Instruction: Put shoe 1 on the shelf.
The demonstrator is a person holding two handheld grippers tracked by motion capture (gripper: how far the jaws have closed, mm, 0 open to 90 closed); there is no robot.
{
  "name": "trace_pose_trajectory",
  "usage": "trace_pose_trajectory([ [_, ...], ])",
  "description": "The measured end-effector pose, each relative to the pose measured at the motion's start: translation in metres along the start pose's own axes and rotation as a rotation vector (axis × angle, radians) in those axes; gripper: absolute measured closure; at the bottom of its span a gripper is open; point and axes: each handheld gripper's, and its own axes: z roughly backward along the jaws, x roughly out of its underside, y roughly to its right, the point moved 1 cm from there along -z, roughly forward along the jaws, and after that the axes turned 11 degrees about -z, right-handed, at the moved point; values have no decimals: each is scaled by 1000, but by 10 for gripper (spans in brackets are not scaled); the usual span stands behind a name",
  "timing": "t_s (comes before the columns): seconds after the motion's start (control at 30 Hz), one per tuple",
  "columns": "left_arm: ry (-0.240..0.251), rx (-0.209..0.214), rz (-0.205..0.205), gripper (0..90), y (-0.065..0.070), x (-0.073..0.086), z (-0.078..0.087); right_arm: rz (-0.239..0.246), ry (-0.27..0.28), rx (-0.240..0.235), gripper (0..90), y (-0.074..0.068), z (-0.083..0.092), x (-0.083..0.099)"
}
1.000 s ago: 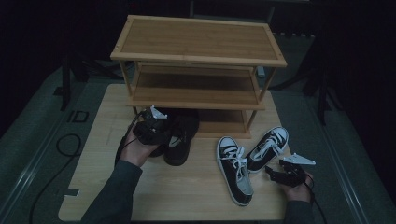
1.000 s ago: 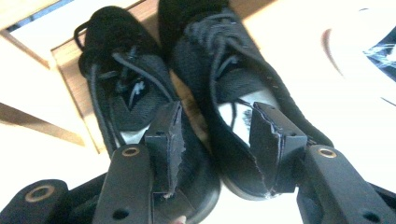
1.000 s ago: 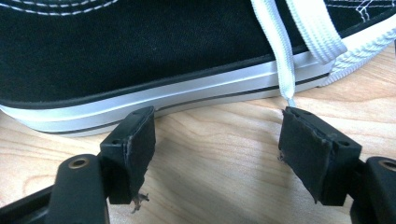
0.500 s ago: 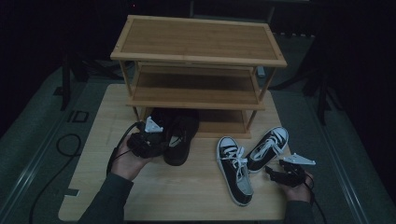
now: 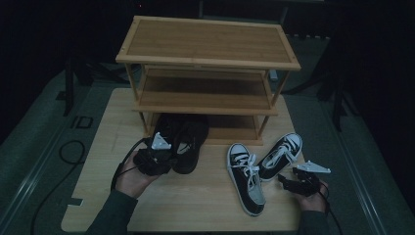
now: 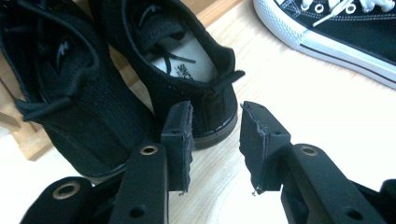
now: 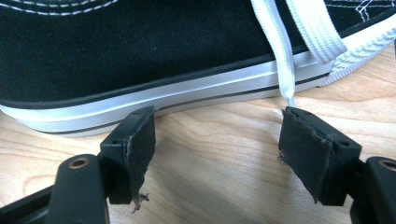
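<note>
A pair of all-black shoes (image 5: 185,138) stands in front of the wooden rack (image 5: 208,46), toes under its lowest shelf. My left gripper (image 5: 168,161) sits low at the heel of the right-hand black shoe (image 6: 205,88). Its jaws have just been closing and stand partly apart. The heel lies just past the tips and no pad presses on it. Two black sneakers with white soles (image 5: 247,178) (image 5: 280,155) lie on the board at the right. My right gripper (image 5: 285,181) is open beside the white sole (image 7: 154,95), with a white lace end (image 7: 282,60) hanging near one tip.
The bamboo board (image 5: 98,196) carries the three-tier rack at the back, whose upper shelves hold nothing. A black cable (image 5: 68,152) loops off the board's left edge onto the grey floor. Bare board lies between the two pairs of shoes.
My left gripper has drawn back from above the black shoes toward the near side and come down to heel level. The right gripper and both sneakers have stayed put.
</note>
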Motion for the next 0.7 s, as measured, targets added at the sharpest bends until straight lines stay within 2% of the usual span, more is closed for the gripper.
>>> trace_pose_trajectory([
  [0.07, -9, 9, -13, 658, 1, 1, -3, 0, 0, 0, 268, 0, 0, 0],
  [0.17, -13, 0, -30, 660, 3, 4, -8, 0, 0, 0, 268, 0, 0, 0],
  [0.47, -47, 34, -33, 669, 7, 11, -27, 0, 0, 0, 268, 0, 0, 0],
  [0.7, -73, 54, -42, 726, 10, 14, -40, 0, 0, 1, 268, 0, 0, 0],
])
